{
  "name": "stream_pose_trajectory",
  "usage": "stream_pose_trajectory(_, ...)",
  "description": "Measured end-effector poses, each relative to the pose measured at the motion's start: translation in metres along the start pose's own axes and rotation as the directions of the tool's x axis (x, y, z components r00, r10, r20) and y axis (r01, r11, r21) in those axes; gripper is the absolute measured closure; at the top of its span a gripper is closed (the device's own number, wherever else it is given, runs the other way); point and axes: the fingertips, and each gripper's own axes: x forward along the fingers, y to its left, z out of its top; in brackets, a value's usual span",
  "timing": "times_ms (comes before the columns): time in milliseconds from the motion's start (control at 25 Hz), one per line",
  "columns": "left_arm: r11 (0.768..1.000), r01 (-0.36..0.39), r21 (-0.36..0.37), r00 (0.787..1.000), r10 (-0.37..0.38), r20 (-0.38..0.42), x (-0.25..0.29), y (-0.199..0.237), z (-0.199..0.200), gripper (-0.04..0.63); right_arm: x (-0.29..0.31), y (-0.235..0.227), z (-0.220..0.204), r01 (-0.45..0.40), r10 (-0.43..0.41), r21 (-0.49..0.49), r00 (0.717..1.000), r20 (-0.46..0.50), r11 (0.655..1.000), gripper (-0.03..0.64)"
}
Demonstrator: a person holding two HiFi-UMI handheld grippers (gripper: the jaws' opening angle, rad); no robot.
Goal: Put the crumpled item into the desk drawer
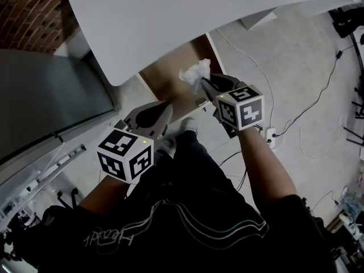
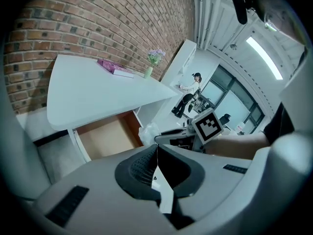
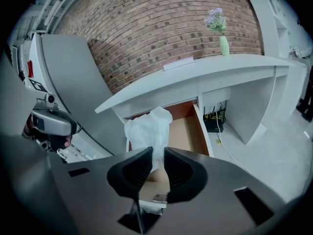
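Observation:
My right gripper (image 1: 200,79) is shut on a crumpled white paper wad (image 1: 194,73), which sticks up between its dark pads in the right gripper view (image 3: 148,131). The wad hangs just above the open desk drawer (image 1: 170,75), whose brown wooden bottom (image 3: 185,132) shows under the white desk top (image 1: 187,16). My left gripper (image 1: 165,111) is near the drawer's front edge, its jaws pressed together with nothing between them (image 2: 155,153). In the left gripper view the drawer (image 2: 107,138) lies ahead, with the wad (image 2: 148,132) and the right gripper (image 2: 168,140) beside it.
A brick wall (image 3: 161,28) rises behind the desk, which carries a pink book (image 2: 115,68) and a vase of flowers (image 3: 222,35). A grey cabinet (image 1: 45,95) stands left of the drawer. Cables and a power strip (image 1: 270,134) lie on the floor to the right.

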Motion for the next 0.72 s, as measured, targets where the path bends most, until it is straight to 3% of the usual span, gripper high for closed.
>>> stream_pose_trajectory(360,0.996,-0.063,-0.065,0.998,0.063,0.004,0.007,0.026,-0.015,0.574,0.063,-0.03,-0.037,-0.014,0.005,-0.054,0.988,-0.157,0.998,0.529)
stream_pose_trajectory(720,0.988,-0.098,-0.123,0.995,0.099,0.003,0.018,0.052,-0.028,0.574,0.117,-0.05,-0.078,-0.013,-0.002,-0.042,0.944,-0.33,0.999,0.526)
